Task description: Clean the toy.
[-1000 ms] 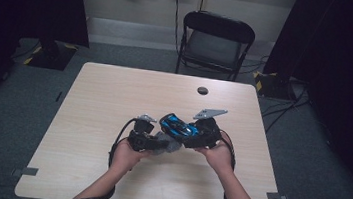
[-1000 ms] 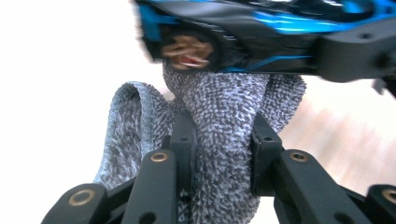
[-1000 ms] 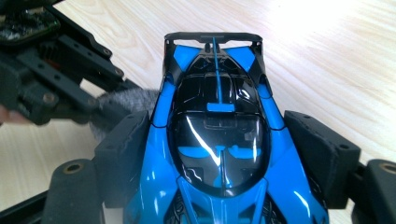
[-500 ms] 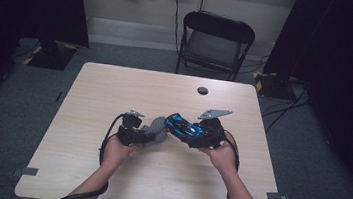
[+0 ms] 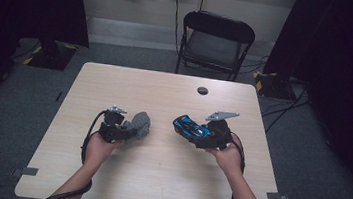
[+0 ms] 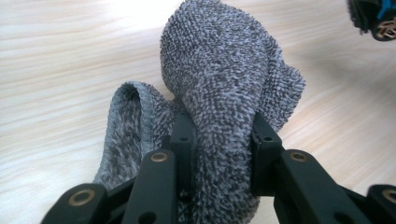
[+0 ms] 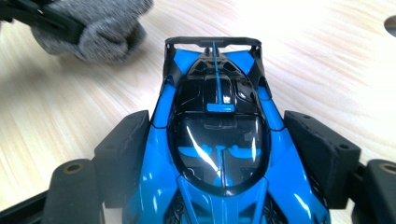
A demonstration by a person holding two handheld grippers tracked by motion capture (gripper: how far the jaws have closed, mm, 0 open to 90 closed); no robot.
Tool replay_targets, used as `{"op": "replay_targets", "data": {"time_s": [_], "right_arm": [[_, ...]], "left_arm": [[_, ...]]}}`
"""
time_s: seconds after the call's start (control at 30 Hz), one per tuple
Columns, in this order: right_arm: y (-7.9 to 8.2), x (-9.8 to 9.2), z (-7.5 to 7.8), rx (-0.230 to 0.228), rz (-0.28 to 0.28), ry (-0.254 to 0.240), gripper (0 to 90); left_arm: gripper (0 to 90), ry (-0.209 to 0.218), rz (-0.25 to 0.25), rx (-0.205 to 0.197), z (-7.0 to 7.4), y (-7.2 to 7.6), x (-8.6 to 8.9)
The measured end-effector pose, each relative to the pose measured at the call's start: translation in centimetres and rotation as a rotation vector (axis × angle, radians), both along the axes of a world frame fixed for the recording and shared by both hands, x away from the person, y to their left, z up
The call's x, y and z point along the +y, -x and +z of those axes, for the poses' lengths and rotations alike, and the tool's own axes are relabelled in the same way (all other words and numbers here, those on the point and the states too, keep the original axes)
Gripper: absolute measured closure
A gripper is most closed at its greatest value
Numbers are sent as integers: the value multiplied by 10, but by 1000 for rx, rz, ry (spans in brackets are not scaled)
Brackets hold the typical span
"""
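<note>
**Car clamped right, cloth clamped left — wipe step**

Blue toy car [image 7: 217, 154] sits in the right hand-held gripper [image 5: 201, 131], jaws closed on its flanks at mid-body, spoiler end pointing away from the hand. It's held just above the table [image 5: 155, 177], right of centre. Left of the car and clearly apart from it: the grey knit cloth [image 6: 229, 88], bunched, pinched between the jaws of the left hand-held gripper [image 5: 128, 129]. A loose hemmed loop of it hangs to the side in the left gripper view; whether the wad rests on the table or hovers just off it I can't tell.

My read: this is a car wipe-down, cloth and car currently separated.

To do it well:
- keep the car grip at the flanks — roof and canopy stay exposed for the cloth
- lead with the rounded wad, not the jaw tips, so hard plastic doesn't scratch the glossy shell
- light pressure; the thin rear wing looks like the part to catch or bend
- watch the loose loop, it could snag on the spoiler

Containers: none on the table. Beyond the car, near the far edge, there's just a small dark round spot [image 5: 202, 90]. Folding chair [image 5: 215, 41] behind that edge.
</note>
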State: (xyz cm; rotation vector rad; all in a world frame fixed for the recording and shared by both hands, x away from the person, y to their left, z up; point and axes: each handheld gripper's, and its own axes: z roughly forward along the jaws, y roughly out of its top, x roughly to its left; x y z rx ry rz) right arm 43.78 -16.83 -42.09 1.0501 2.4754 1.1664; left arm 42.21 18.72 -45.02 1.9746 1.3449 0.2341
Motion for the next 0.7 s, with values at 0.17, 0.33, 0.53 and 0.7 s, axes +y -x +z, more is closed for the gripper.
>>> {"op": "replay_targets", "data": {"time_s": [0.17,0.33,0.53,0.7], "right_arm": [[0,-10,-7,12,-23,1,252],[0,-22,-12,4,-52,11,252],[-1,-44,-15,0,-93,15,252],[-3,-58,-19,-4,-128,30,252]], "left_arm": [[689,-19,27,-3,3,1,12],[689,-23,48,-1,3,0,20],[689,-39,74,15,1,-4,33],[689,-54,82,28,-3,-6,39]]}}
